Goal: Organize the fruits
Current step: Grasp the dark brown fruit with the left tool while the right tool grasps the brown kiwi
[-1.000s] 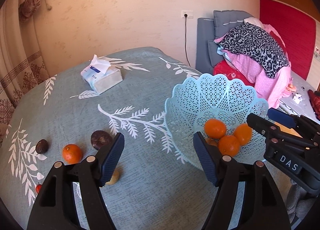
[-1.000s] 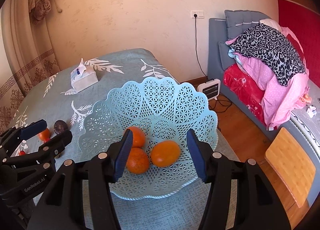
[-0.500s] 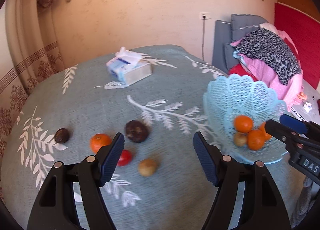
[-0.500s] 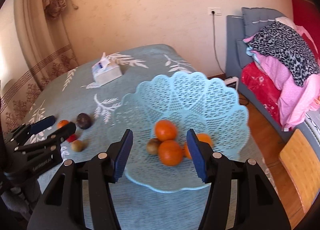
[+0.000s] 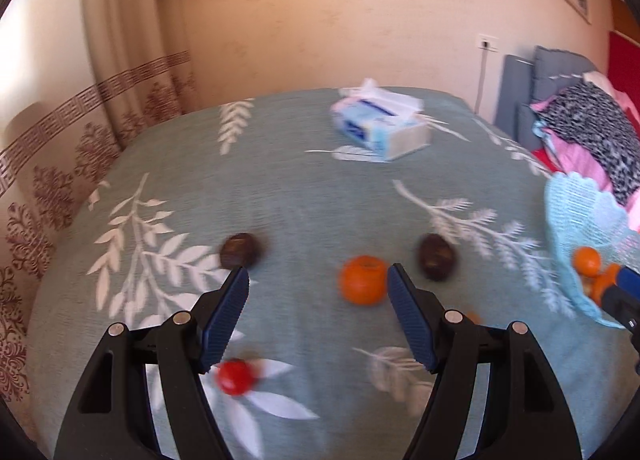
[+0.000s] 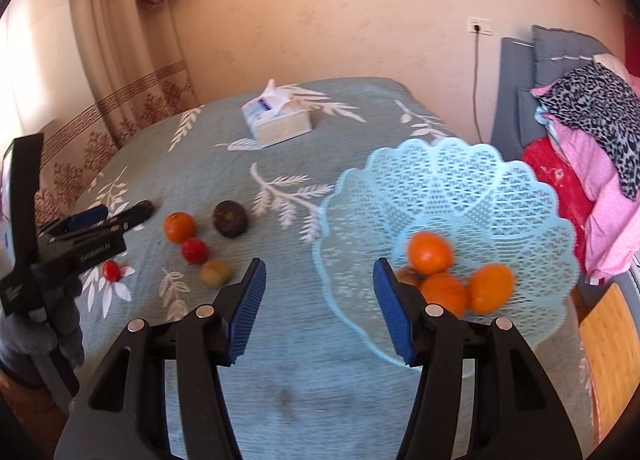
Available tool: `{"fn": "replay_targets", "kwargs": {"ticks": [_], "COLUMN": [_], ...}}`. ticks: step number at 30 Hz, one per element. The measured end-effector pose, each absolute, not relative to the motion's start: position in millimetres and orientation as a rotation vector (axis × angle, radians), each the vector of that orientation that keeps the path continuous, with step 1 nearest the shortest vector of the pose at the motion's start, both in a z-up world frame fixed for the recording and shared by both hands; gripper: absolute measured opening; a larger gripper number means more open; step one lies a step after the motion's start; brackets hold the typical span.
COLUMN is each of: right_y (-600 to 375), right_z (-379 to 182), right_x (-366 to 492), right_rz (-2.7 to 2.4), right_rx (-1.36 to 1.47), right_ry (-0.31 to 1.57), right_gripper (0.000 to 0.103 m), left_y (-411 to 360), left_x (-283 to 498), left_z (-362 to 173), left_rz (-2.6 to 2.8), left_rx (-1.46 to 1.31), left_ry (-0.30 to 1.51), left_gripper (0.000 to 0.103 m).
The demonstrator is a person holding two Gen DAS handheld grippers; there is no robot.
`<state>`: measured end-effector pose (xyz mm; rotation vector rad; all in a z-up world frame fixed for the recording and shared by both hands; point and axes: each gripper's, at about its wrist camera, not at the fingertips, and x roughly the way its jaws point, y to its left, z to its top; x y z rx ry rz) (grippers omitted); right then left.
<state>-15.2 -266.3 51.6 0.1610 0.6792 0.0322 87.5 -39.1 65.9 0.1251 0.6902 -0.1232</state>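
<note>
My left gripper (image 5: 316,282) hangs open over the teal tablecloth, nothing held. A loose orange (image 5: 362,280) lies just beyond its tips, close to the right finger. Two dark brown fruits (image 5: 240,250) (image 5: 436,258) flank it, and a red tomato (image 5: 234,376) lies under the left finger. My right gripper (image 6: 319,266) is open and empty at the left rim of the pale blue lattice basket (image 6: 440,180). The basket holds three oranges (image 6: 430,252) and a brownish fruit (image 6: 408,274). The right wrist view also shows the left gripper (image 6: 120,214) near the loose fruits (image 6: 216,274).
A tissue box (image 5: 380,128) sits at the back of the table (image 6: 280,340). A curtain (image 6: 120,60) hangs behind on the left. A sofa piled with clothes (image 6: 592,132) stands to the right. A gloved hand (image 6: 52,312) holds the left gripper.
Both views swung left. My left gripper moved away from the basket to the loose fruits; the orange now lies between its tips. The basket slid to the right in both views.
</note>
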Motion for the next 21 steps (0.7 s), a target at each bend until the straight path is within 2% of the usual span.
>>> {"fn": "replay_targets", "kwargs": {"ticks": [10, 21], "right_y": [-225, -195], "right_z": [47, 38], "right_x": [0, 17], "right_rz": [0.111, 0.178], "right_rx": [0.111, 0.063], "right_ry": [0.722, 0.776], "right_gripper": [0.058, 0.058], "left_y": [12, 26], "left_x": [133, 178], "left_z": [55, 28], "left_rz": [-0.039, -0.034], "left_rx": [0.101, 0.094], "left_ry": [0.741, 0.844], "left_gripper": [0.071, 0.071]}}
